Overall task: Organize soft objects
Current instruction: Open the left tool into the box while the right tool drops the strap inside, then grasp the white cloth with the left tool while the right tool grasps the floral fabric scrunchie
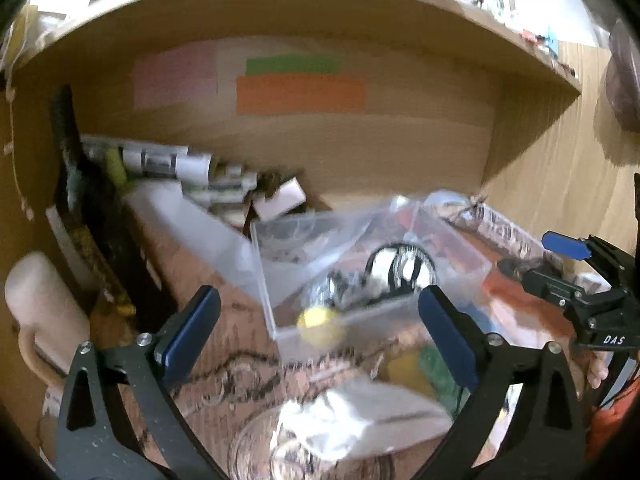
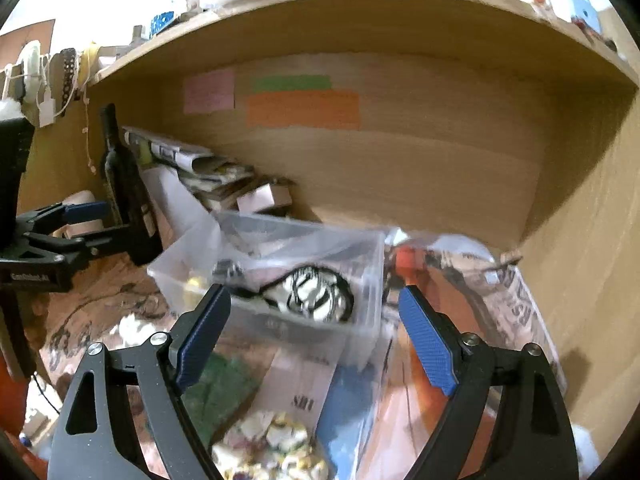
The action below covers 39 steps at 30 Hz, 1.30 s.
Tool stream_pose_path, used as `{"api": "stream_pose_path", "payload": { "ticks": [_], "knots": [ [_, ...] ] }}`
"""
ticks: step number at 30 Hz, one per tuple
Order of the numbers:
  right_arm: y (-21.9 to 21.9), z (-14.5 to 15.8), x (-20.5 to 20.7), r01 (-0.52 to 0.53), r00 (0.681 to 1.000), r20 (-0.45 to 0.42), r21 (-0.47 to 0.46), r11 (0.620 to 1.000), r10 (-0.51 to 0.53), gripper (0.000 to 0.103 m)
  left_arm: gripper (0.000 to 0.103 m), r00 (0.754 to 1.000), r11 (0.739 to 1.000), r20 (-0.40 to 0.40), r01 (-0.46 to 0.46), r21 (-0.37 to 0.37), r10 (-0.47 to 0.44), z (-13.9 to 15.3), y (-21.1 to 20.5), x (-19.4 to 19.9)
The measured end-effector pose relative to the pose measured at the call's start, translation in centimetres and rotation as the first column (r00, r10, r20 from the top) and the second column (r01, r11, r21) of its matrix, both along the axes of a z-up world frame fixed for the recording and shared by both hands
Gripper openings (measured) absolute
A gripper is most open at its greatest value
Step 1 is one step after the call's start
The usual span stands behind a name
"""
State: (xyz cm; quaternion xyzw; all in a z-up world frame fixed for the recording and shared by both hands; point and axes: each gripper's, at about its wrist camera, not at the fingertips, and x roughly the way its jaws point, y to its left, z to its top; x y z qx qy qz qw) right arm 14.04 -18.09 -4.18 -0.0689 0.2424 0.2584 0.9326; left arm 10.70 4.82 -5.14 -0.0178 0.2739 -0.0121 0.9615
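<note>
Clutter under a wooden shelf (image 2: 360, 8), listed outward from the fingers. Dark bottle (image 2: 120, 184) stands well beyond the left fingers against the side wall, with rolled papers (image 2: 176, 156) leaning behind it. Pink, green and orange sticky notes (image 2: 304, 110) sit on the back panel, far ahead of both tools. Cream mug (image 1: 40, 308) stands outside the left gripper's left finger. Newspaper (image 2: 516, 304) lies beyond the right gripper's right finger, by the side panel. Crumpled white material (image 1: 360, 420) lies low between the left fingers; blurred, kind not clear.

Clear plastic box (image 2: 360, 280): directly ahead of both grippers, just past the fingertips, apart from every pad. Black-and-white striped soft item (image 2: 316, 296) lies inside it, forward of the gap between the right gripper's fingers. Small yellow ball (image 1: 316, 320), blurred, shows at the box's near corner, ahead of the left gripper's gap; inside or against the wall cannot be told.

Left gripper (image 1: 320, 332): fingers spread wide, nothing clasped. Right gripper (image 2: 316, 332): fingers spread wide, nothing clasped. Patterned yellow-and-white soft item (image 2: 276, 448) lies low between the right fingers, untouched.
</note>
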Motion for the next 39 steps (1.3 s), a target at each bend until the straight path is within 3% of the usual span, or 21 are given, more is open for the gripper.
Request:
{"api": "stream_pose_path", "payload": {
  "ticks": [11, 18, 20, 22, 26, 28, 29, 31, 34, 39],
  "knots": [
    [-0.6, -6.5, -1.6, 0.004, 0.981, -0.191, -0.074, 0.997, -0.018, 0.084, 0.101, 0.976, 0.998, -0.217, -0.009, -0.062, -0.005, -7.5, 0.5, -1.3],
    [-0.4, -9.4, -1.6, -0.011, 0.957, -0.289, -0.08, 0.997, -0.013, 0.083, 0.1, 0.968, 0.99, -0.253, -0.028, -0.138, -0.007, -9.7, 1.0, -0.8],
    [-0.1, -9.6, -1.5, -0.018, 0.954, -0.3, -0.075, 0.997, -0.005, 0.081, 0.09, 0.968, 0.989, -0.251, -0.019, -0.149, -0.02, -10.1, 0.9, -0.6],
    [0.3, -9.8, -1.3, -0.034, 0.95, -0.311, -0.073, 0.997, 0.009, 0.066, 0.076, 0.961, 0.984, -0.271, 0.009, -0.177, -0.058, -10.5, 0.7, 0.0],
    [1.0, -10.2, -1.3, -0.05, 0.946, -0.323, -0.078, 0.996, 0.022, 0.051, 0.047, 0.955, 0.979, -0.285, 0.026, -0.203, -0.084, -10.7, 0.4, 0.2],
    [1.1, -10.2, -1.4, -0.054, 0.948, -0.316, -0.077, 0.996, 0.027, 0.034, 0.039, 0.957, 0.98, -0.277, 0.029, -0.199, -0.085, -10.5, 0.2, 0.0],
    [1.0, -10.2, -1.4, -0.051, 0.949, -0.315, -0.076, 0.996, 0.025, 0.031, 0.032, 0.96, 0.981, -0.267, 0.031, -0.189, -0.082, -10.3, 0.0, -0.2],
    [0.7, -10.1, -1.4, -0.04, 0.951, -0.309, -0.072, 0.997, 0.016, 0.022, 0.026, 0.964, 0.984, -0.255, 0.033, -0.178, -0.078, -9.8, 0.0, -0.5],
    [0.2, -9.7, -1.4, -0.017, 0.957, -0.288, -0.065, 0.998, -0.003, 0.016, 0.022, 0.974, 0.988, -0.215, 0.03, -0.151, -0.063, -8.7, 0.0, -1.4],
    [-0.4, -8.2, -1.6, 0.013, 0.972, -0.232, -0.046, 0.999, -0.024, 0.016, 0.022, 0.987, 0.99, -0.152, 0.026, -0.14, -0.048, -6.4, 0.5, -2.4]
  ]
}}
